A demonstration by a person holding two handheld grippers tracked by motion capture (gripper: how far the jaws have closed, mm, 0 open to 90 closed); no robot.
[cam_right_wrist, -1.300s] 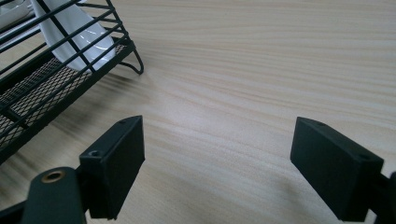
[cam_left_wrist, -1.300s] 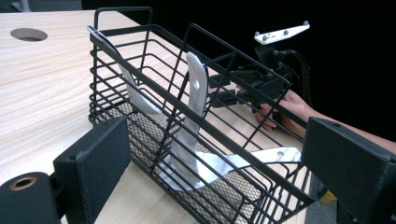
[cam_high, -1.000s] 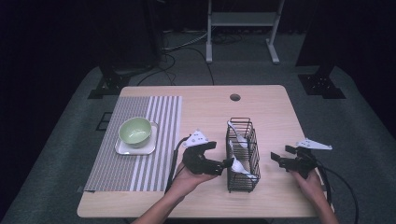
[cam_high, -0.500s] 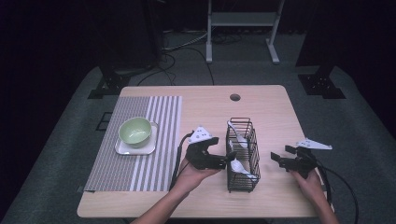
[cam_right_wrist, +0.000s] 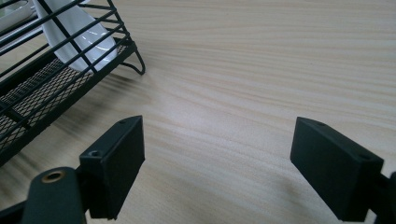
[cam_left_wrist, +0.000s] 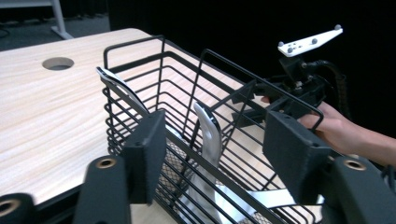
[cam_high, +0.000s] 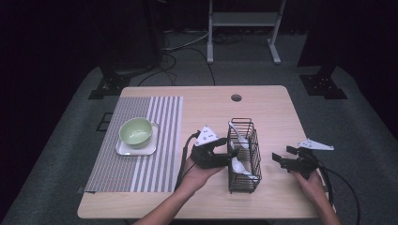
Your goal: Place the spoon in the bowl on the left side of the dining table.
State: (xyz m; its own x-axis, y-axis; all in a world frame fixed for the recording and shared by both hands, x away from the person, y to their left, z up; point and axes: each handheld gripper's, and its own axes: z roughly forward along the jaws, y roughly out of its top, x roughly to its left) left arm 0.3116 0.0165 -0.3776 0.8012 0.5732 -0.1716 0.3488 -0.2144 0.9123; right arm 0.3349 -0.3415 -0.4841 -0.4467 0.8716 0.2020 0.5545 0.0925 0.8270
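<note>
A black wire basket (cam_high: 251, 140) stands on the wooden table right of centre, holding two white spoons (cam_high: 238, 136). My left gripper (cam_high: 230, 153) reaches over the basket's left rim. In the left gripper view its jaws (cam_left_wrist: 217, 128) have just been closing and stand on either side of one upright spoon handle (cam_left_wrist: 208, 135), with a gap showing on each side. A second spoon (cam_left_wrist: 119, 86) leans at the basket's far end. My right gripper (cam_high: 281, 158) rests open on the table right of the basket, with bare wood between its jaws (cam_right_wrist: 217, 144).
A green bowl (cam_high: 136, 131) sits on a white plate (cam_high: 124, 150) on a striped mat (cam_high: 155, 164) at the left. A round hole (cam_high: 236, 98) lies in the tabletop at the back. The basket's corner (cam_right_wrist: 56, 70) shows left of the right gripper.
The left gripper's jaws have narrowed around the spoon handle and the gripper has edged closer over the basket's rim. The right gripper has kept still.
</note>
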